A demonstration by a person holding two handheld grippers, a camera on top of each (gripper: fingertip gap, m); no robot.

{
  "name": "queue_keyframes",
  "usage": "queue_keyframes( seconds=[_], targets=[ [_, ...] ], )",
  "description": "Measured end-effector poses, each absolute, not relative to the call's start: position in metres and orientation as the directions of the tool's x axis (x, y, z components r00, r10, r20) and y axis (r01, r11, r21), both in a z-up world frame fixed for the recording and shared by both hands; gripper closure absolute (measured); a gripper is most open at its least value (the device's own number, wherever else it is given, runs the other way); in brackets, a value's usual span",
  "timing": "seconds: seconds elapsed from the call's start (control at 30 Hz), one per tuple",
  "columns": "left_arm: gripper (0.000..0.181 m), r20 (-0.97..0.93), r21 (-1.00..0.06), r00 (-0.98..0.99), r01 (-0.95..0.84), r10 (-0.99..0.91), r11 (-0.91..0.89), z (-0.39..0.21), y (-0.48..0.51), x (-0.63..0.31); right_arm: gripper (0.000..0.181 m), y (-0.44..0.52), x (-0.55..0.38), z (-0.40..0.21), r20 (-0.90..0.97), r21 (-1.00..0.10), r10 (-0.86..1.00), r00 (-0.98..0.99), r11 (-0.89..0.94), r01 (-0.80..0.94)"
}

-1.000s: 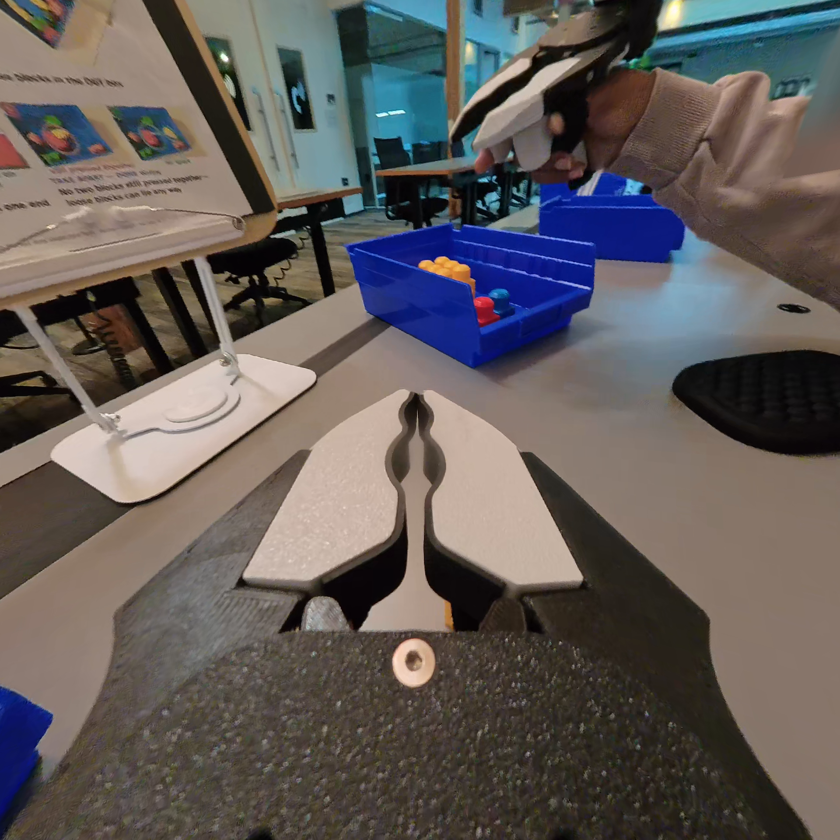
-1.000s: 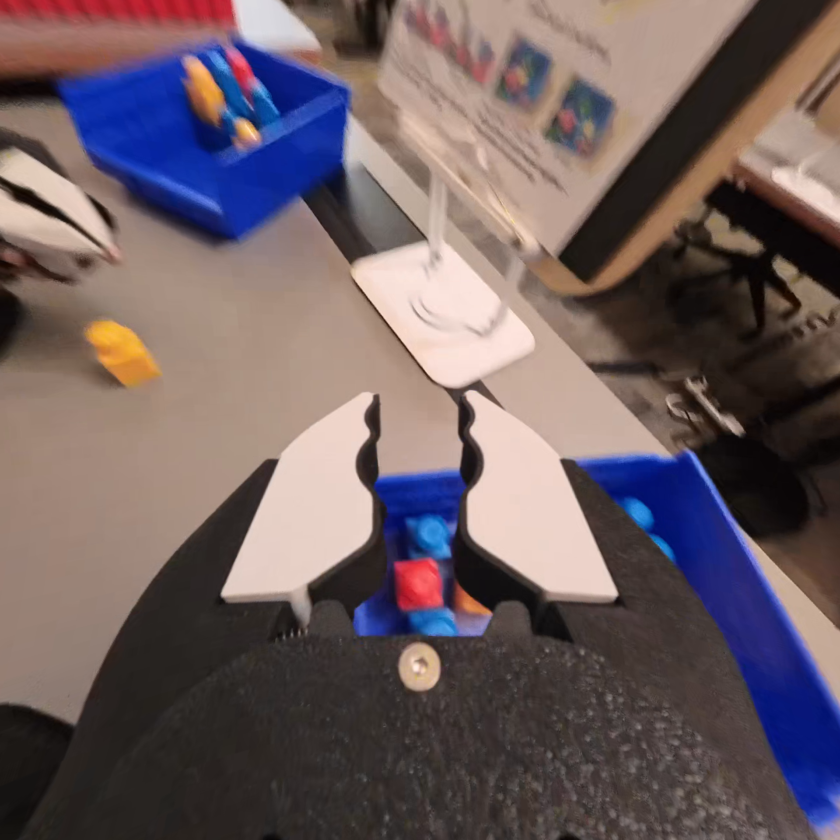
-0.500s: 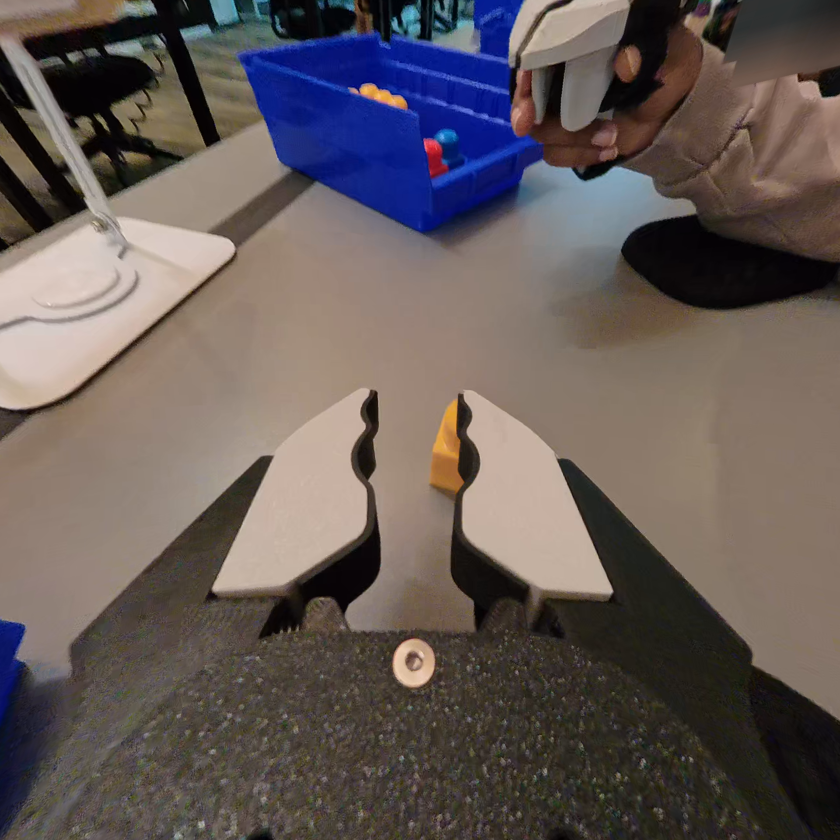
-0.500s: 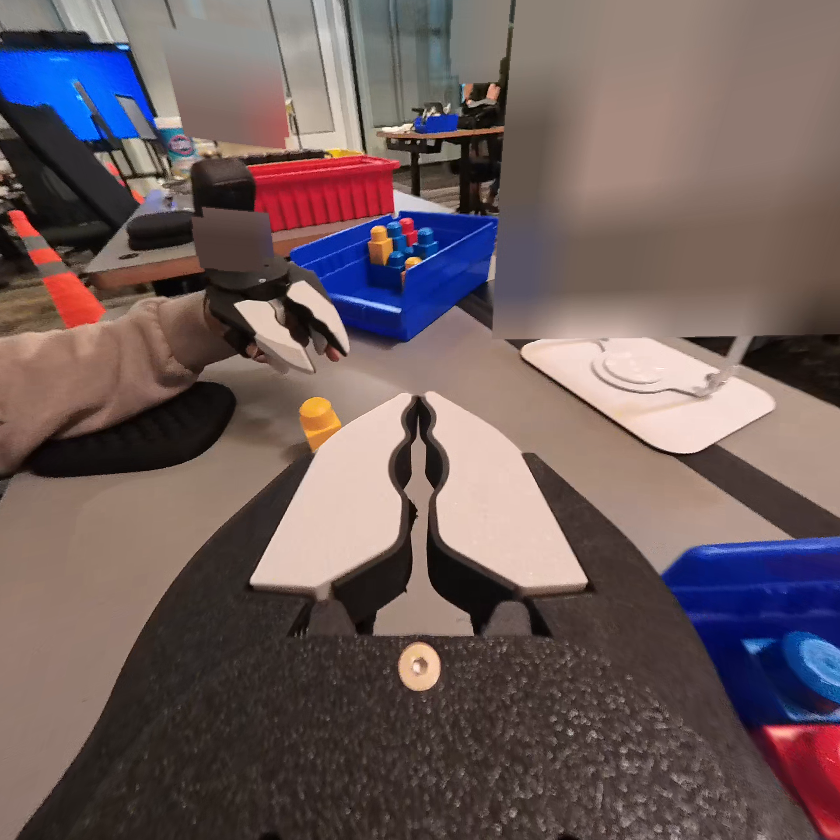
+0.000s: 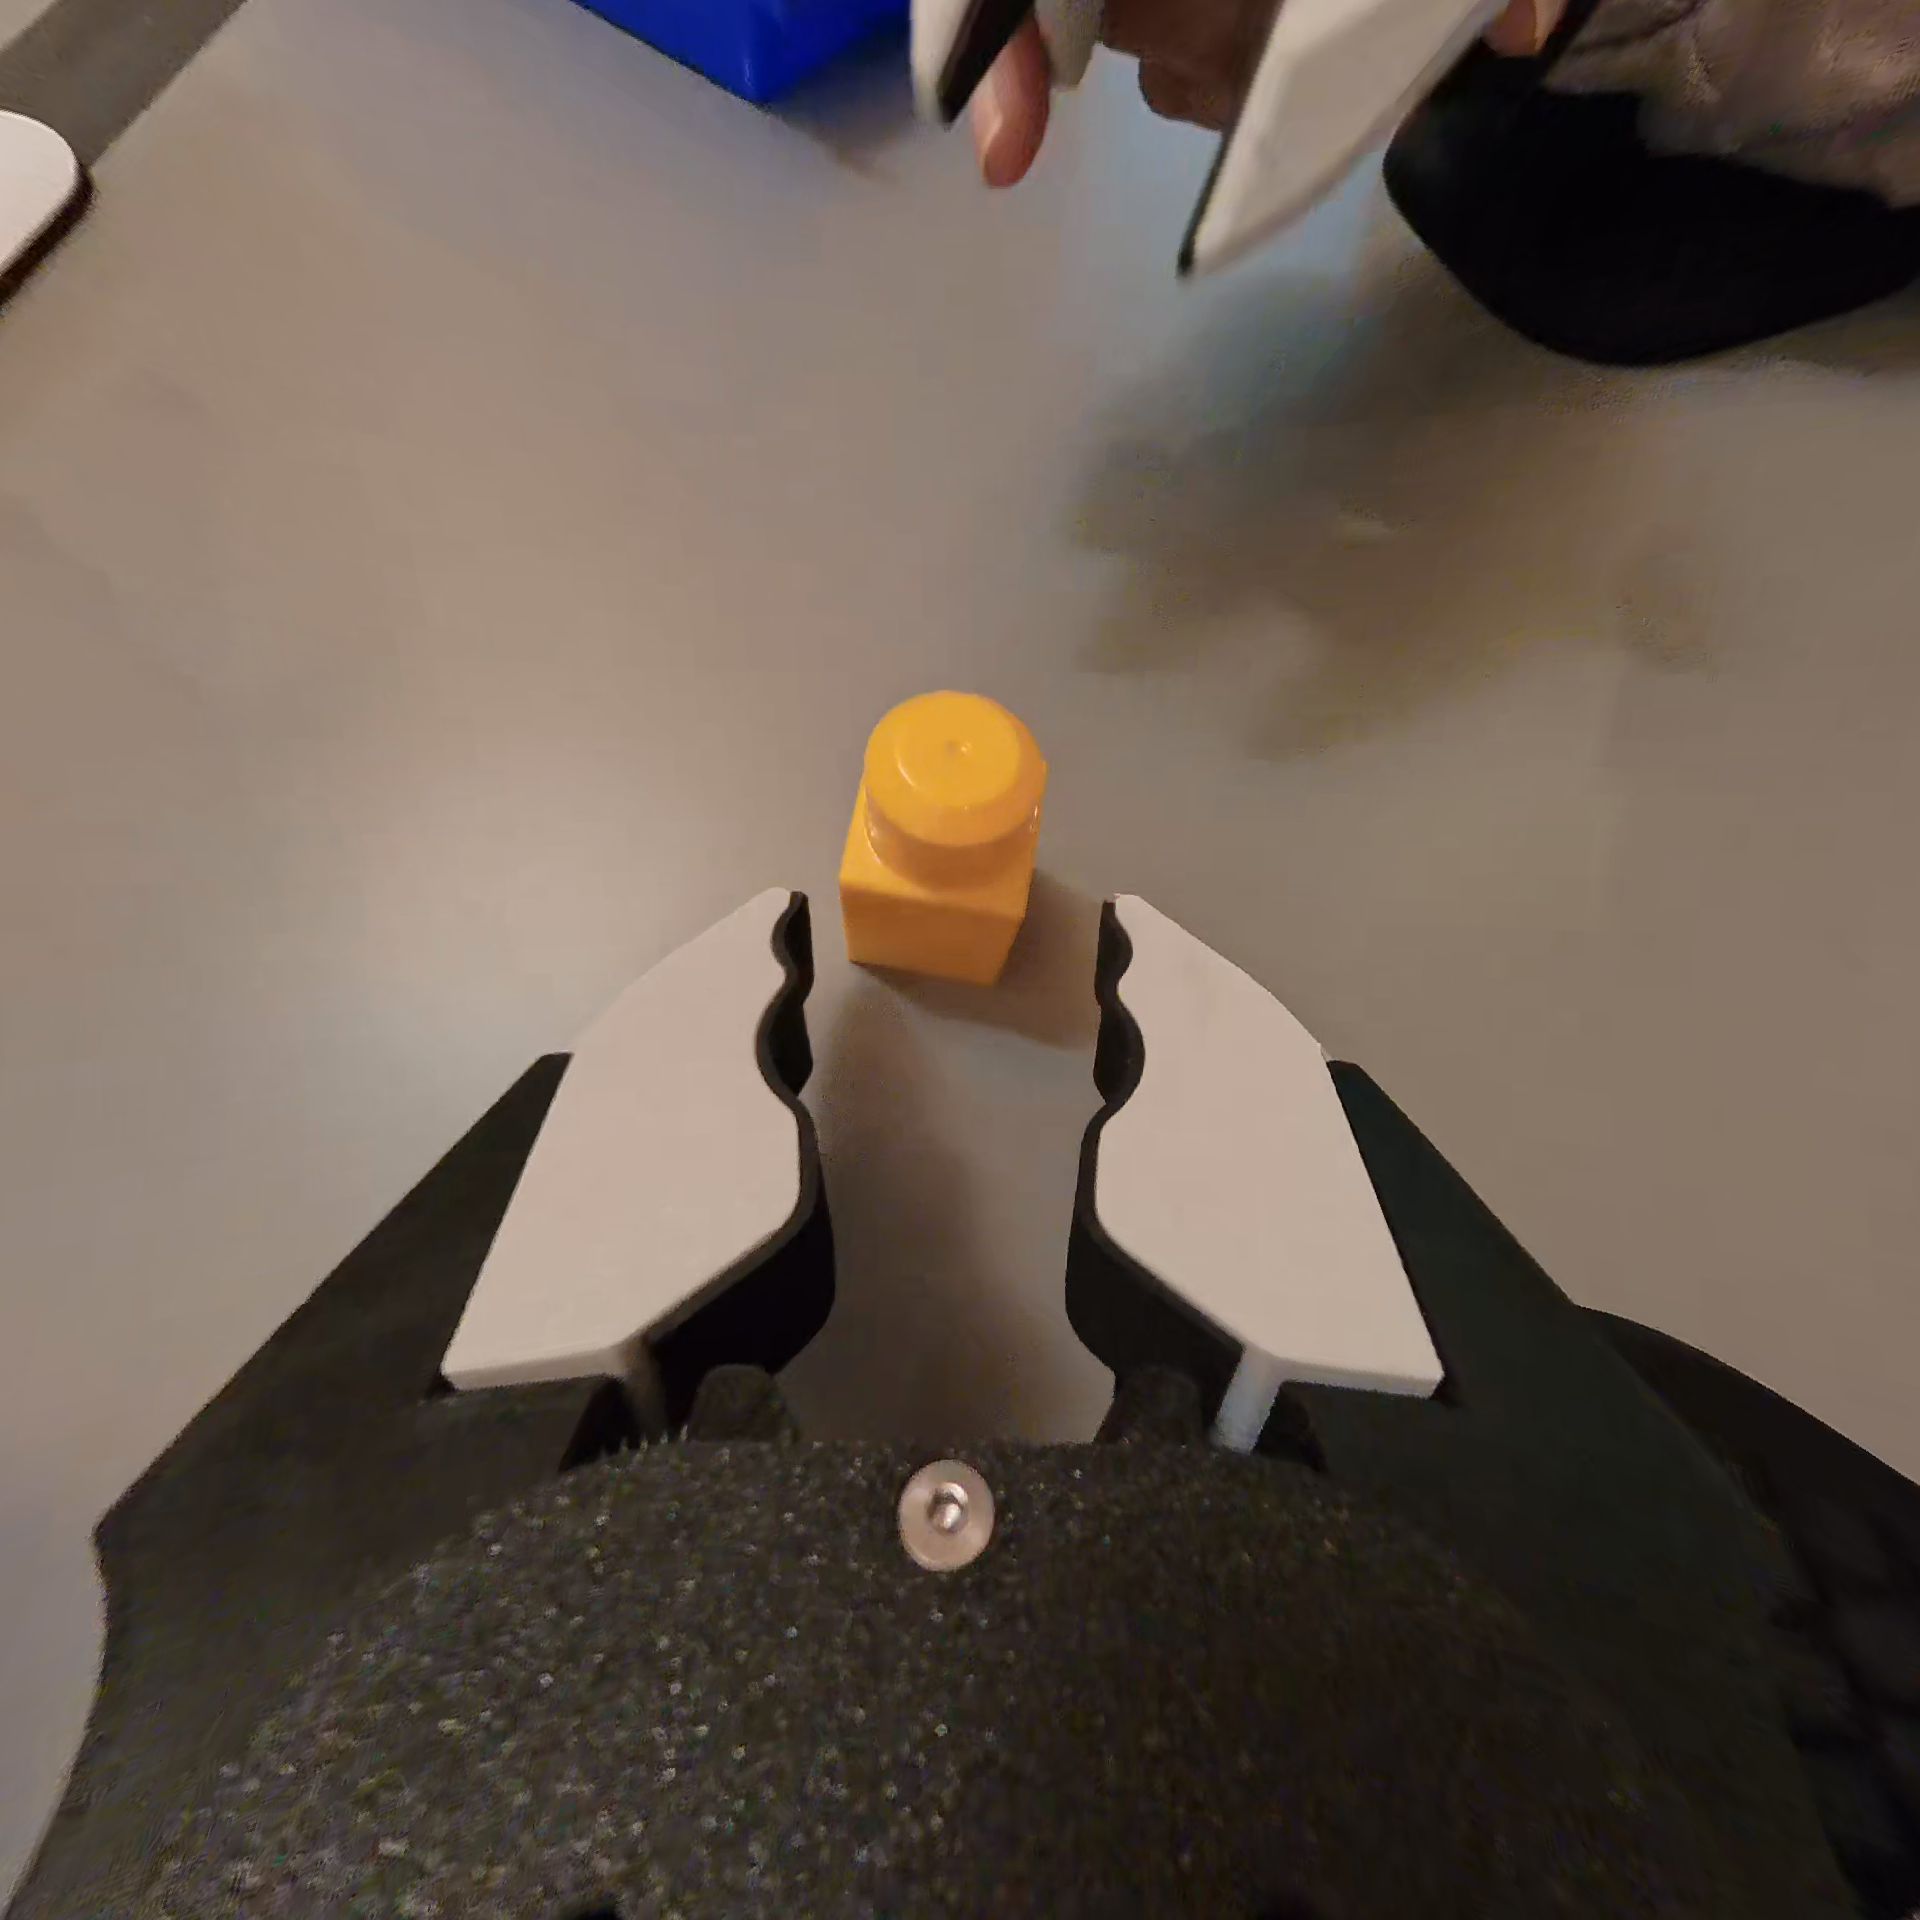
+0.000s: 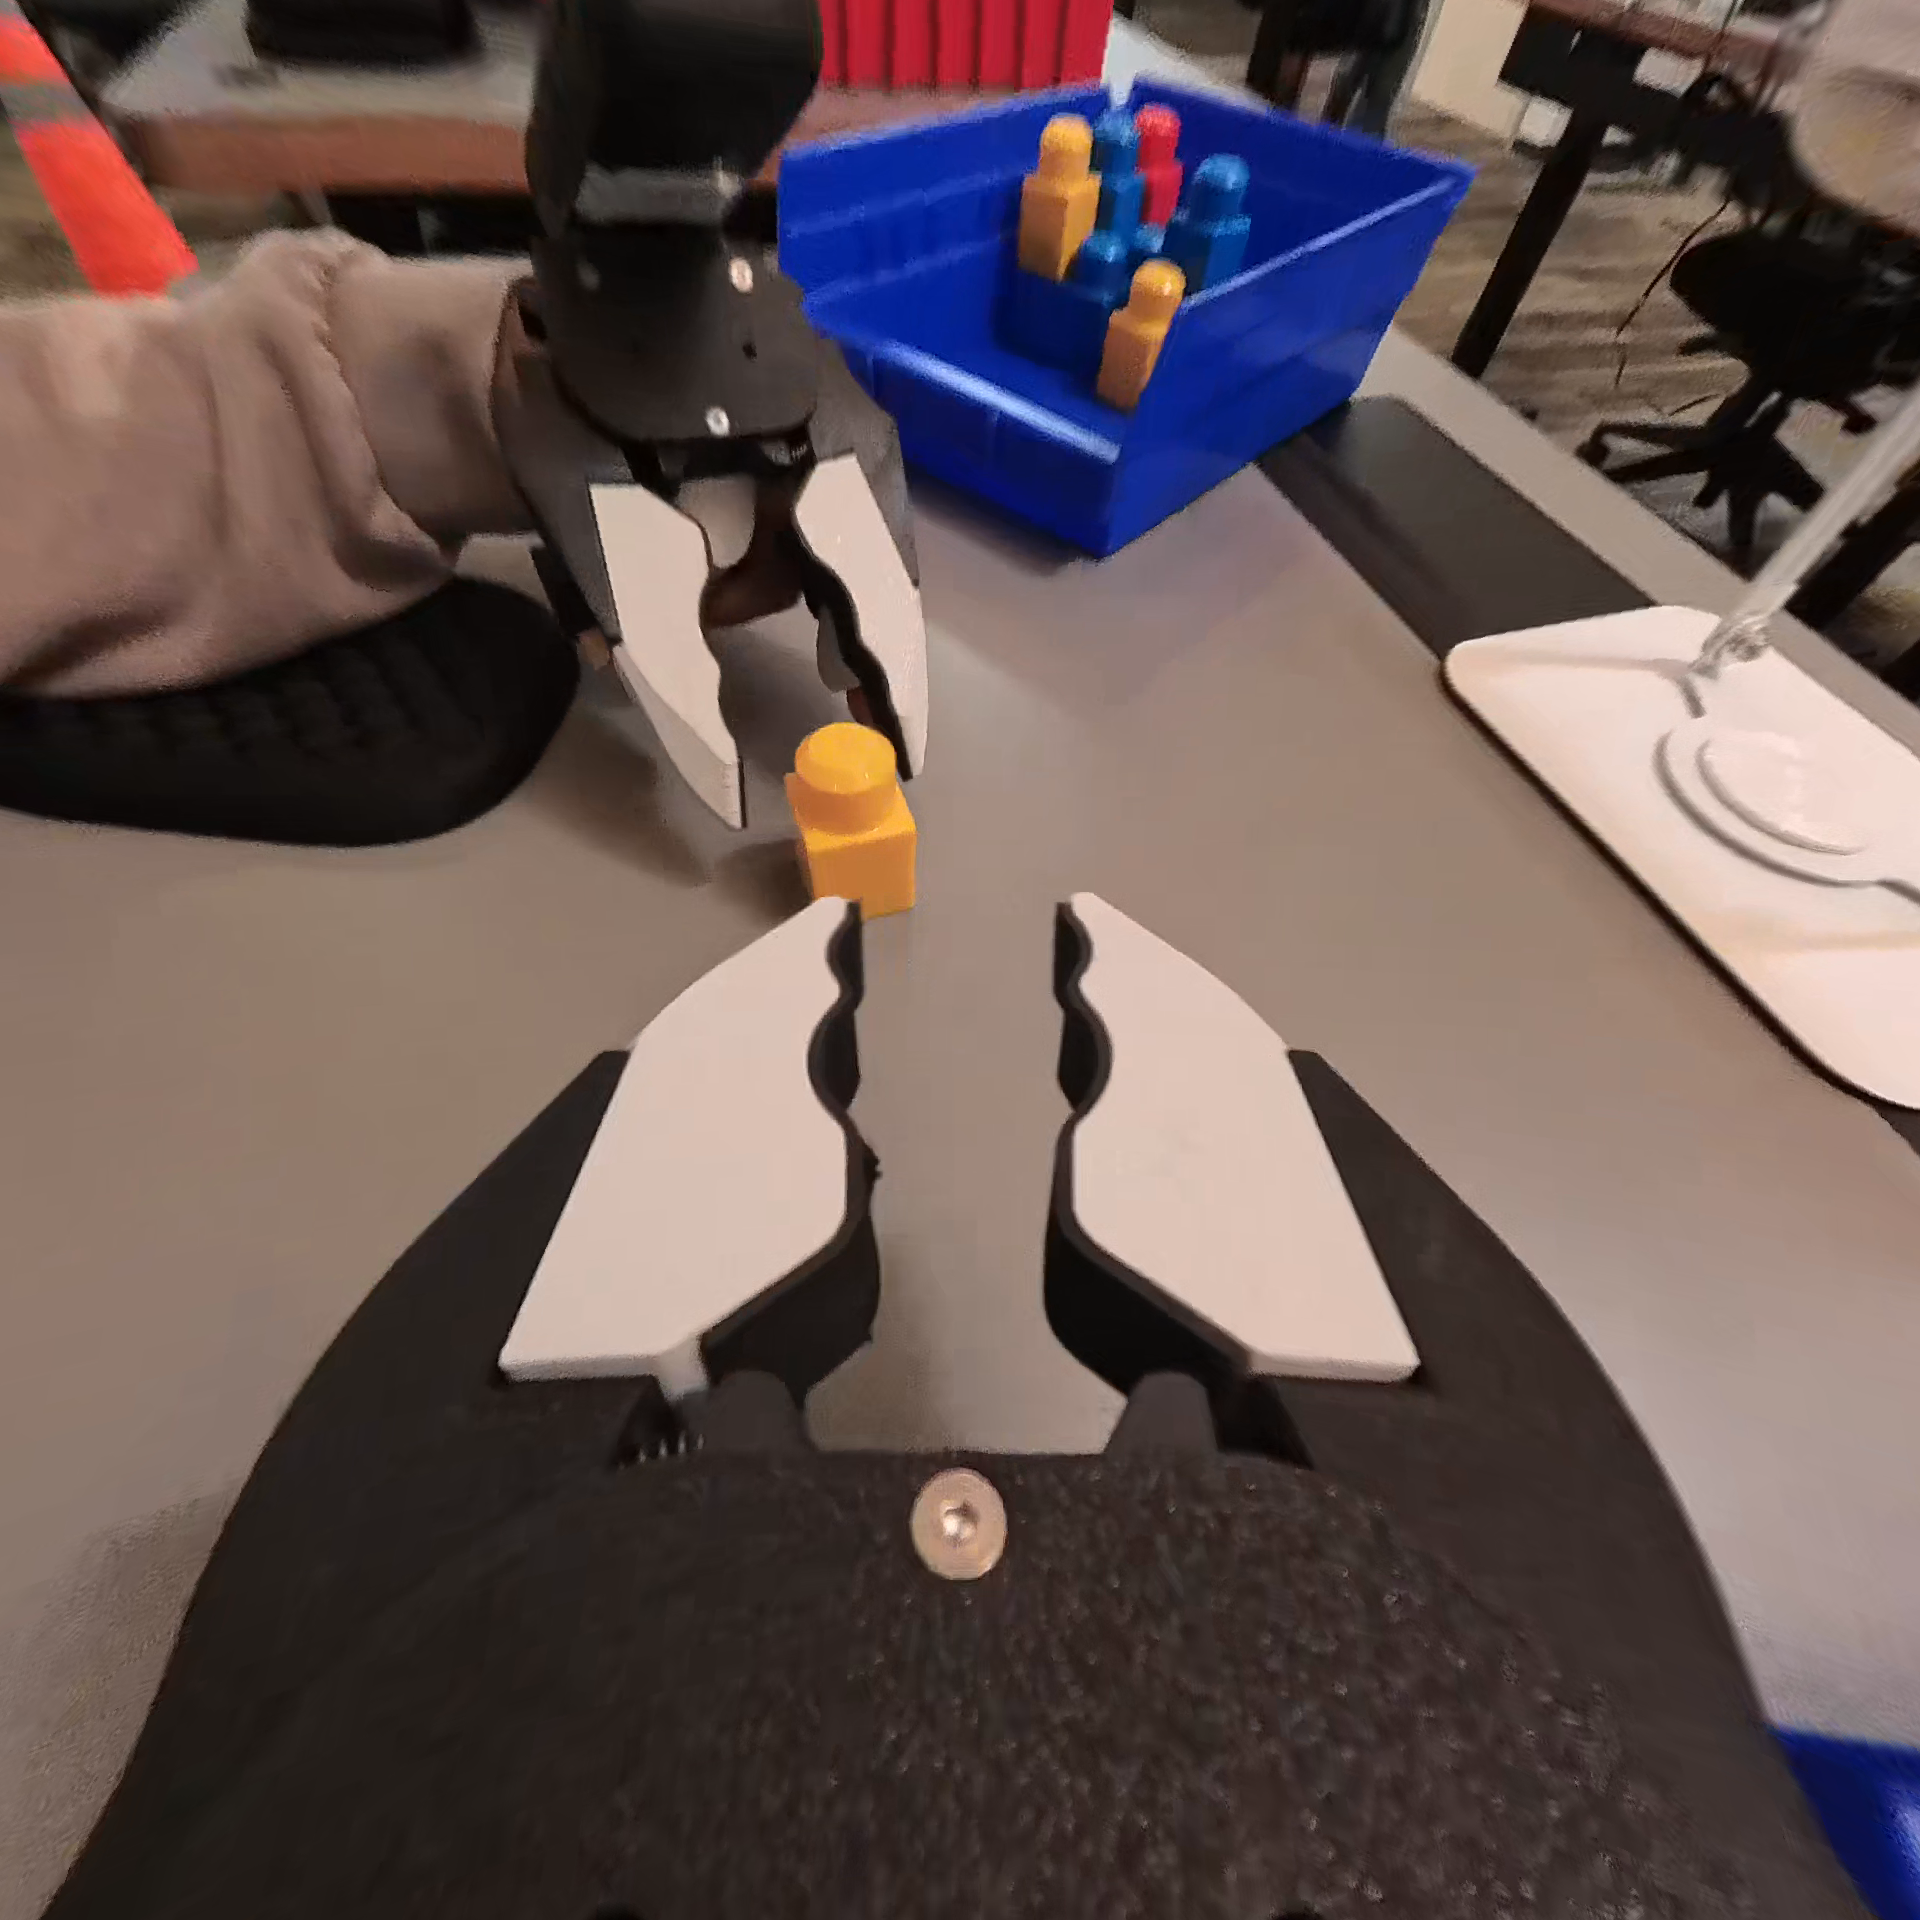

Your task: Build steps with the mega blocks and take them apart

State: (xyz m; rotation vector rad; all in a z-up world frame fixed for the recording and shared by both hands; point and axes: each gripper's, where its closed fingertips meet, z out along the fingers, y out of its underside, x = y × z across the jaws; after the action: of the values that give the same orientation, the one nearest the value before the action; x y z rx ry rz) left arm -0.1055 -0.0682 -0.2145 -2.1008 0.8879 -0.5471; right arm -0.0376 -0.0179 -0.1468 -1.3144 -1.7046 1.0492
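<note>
A single orange mega block (image 5: 940,852), smooth glossy plastic with a square base and one round stud on top, stands upright on a matte grey surface (image 5: 416,520). The left hand-held gripper (image 5: 951,914), with flat pale grey fingers, wavy black inner edges and a grainy black body, hangs spread open just above and around the block without touching it. The right hand-held gripper (image 6: 956,914) is also open and empty, near the block. Behind sit a blue plastic bin (image 6: 1299,343) holding orange, blue and red blocks, a black dimpled pad (image 6: 260,727) and a white stand base (image 6: 1714,810).
</note>
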Motion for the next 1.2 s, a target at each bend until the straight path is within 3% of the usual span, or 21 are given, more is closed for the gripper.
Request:
queue_keyframes(
  seconds=[0.2, 0.3, 0.33, 0.53, 0.77, 0.9, 1.07, 1.2],
  targets=[
    [0.129, 0.082, -0.780, 0.664, -0.421, -0.743, -0.463, -0.218, -0.068, -0.106, 0.126, -0.051, -0.090, -0.180, 0.067, -0.830, 0.955, -0.288, 0.214, 0.516],
    [0.129, 0.084, -0.782, 0.665, -0.418, -0.742, -0.462, -0.217, -0.068, -0.106, 0.132, -0.062, -0.109, -0.197, 0.024, -0.789, 0.947, -0.319, 0.214, 0.576],
    [0.129, 0.082, -0.782, 0.665, -0.419, -0.742, -0.462, -0.217, -0.068, -0.106, 0.148, -0.062, -0.113, -0.202, 0.042, -0.779, 0.946, -0.322, 0.233, 0.583],
    [0.131, 0.071, -0.798, 0.674, -0.405, -0.736, -0.448, -0.213, -0.066, -0.108, 0.150, -0.046, -0.107, -0.168, 0.117, -0.837, 0.950, -0.289, 0.251, 0.487],
    [0.145, 0.029, -0.839, 0.713, -0.364, -0.700, -0.405, -0.199, -0.055, -0.116, 0.150, 0.054, -0.048, -0.053, 0.168, -0.943, 0.986, 0.007, 0.159, 0.294],
    [0.149, 0.008, -0.864, 0.736, -0.336, -0.677, -0.375, -0.190, -0.051, -0.121, 0.150, 0.135, 0.009, -0.017, 0.252, -0.915, 0.944, 0.215, 0.160, 0.370],
    [0.151, -0.002, -0.872, 0.740, -0.331, -0.672, -0.361, -0.186, -0.049, -0.122, 0.150, 0.244, 0.086, -0.035, 0.280, -0.819, 0.846, 0.453, -0.036, 0.572],
    [0.151, -0.001, -0.873, 0.740, -0.329, -0.673, -0.360, -0.186, -0.049, -0.121, 0.150, 0.297, 0.125, -0.075, 0.120, -0.783, 0.756, 0.643, -0.326, 0.530]
  ],
)
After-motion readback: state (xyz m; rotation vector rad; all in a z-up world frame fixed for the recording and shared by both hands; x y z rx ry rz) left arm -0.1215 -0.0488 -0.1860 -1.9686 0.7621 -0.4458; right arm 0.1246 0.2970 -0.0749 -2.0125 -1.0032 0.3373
